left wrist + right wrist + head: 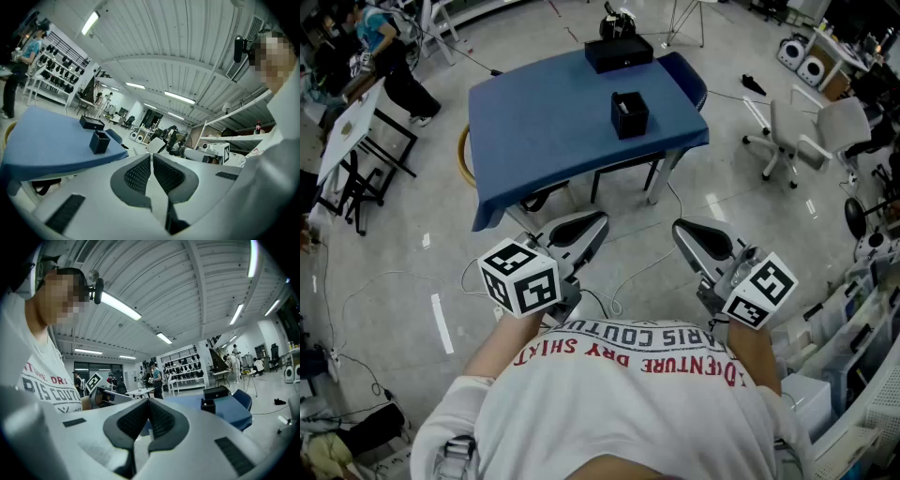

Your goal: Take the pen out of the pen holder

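A black square pen holder (pixel 629 114) stands upright near the right side of the blue table (pixel 544 131); I cannot make out a pen in it. The holder (pixel 100 141) also shows far off in the left gripper view, and the same holder (pixel 208 405) in the right gripper view. Both grippers are held close to the person's chest, well short of the table. My left gripper (pixel 598 221) is shut with nothing between its pads, and so is my right gripper (pixel 679 229). The meeting pads show on the left gripper (pixel 151 157) and the right gripper (pixel 148 403).
A flat black box (pixel 619 52) lies at the table's far edge. A white office chair (pixel 797 131) stands right of the table, folding tables (pixel 356 141) and a person (pixel 384 47) at the left. Cables run over the floor between me and the table.
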Tool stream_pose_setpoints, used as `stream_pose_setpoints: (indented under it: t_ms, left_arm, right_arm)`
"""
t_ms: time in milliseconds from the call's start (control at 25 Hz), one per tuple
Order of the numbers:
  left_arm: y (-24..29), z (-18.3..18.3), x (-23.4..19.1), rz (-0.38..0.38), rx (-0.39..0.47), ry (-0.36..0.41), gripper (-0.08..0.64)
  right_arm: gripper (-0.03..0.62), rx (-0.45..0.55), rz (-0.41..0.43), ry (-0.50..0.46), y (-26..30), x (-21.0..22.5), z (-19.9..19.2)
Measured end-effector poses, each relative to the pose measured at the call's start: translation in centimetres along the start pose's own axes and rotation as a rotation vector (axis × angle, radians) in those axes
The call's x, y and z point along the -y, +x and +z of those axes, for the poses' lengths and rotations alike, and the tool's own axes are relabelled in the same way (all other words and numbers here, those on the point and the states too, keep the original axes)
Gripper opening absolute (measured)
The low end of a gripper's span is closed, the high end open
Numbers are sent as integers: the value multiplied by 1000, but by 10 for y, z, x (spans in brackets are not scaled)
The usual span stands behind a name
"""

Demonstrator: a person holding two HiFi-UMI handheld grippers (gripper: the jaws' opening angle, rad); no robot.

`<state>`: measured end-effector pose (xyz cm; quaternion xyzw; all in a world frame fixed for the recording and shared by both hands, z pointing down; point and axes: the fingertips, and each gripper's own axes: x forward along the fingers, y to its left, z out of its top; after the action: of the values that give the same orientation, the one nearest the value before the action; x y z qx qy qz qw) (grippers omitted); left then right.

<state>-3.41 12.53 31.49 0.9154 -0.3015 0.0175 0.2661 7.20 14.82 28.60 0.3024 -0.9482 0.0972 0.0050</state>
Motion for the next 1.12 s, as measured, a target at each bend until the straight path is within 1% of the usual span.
stream_pose_setpoints:
  t_ms: [200, 400, 440, 480, 560, 680, 720, 800, 960, 1120]
  left_arm:
    - [-3, -1, -2, -9, -8, 13, 40]
    - [-13, -8, -9, -14, -15, 16, 40]
    - [-15, -9, -10, -16, -17, 18, 40]
    - [-18, -10, -11, -16, -18, 21, 40]
    - [-23, -12, -14, -13, -19, 24, 40]
    - [-30, -15, -21, -2, -23, 17, 40]
    - [-31, -16, -24, 1, -25, 13, 40]
    - [-33, -18, -27, 6, -26, 7, 40]
    - [-35, -18, -30, 14, -22, 11, 40]
    - [-37, -17, -39, 32, -20, 8, 40]
  right_arm:
    - [23, 5, -32, -2, -1, 0, -3]
    - [35, 27, -96, -20, 1, -1, -8]
    - [52, 22, -104, -21, 2, -2, -11]
    - [100, 17, -109, -18, 3, -3, -13]
    - [136, 13, -118, -11, 6, -5, -18]
    - [229, 16, -130, -8, 12, -7, -22]
    - [249, 14, -135, -9, 14, -7, -23]
    - [275, 7, -146, -13, 15, -5, -26]
    - [300, 10, -175, -10, 17, 4, -27]
    - [314, 8, -176, -21, 28, 15, -24]
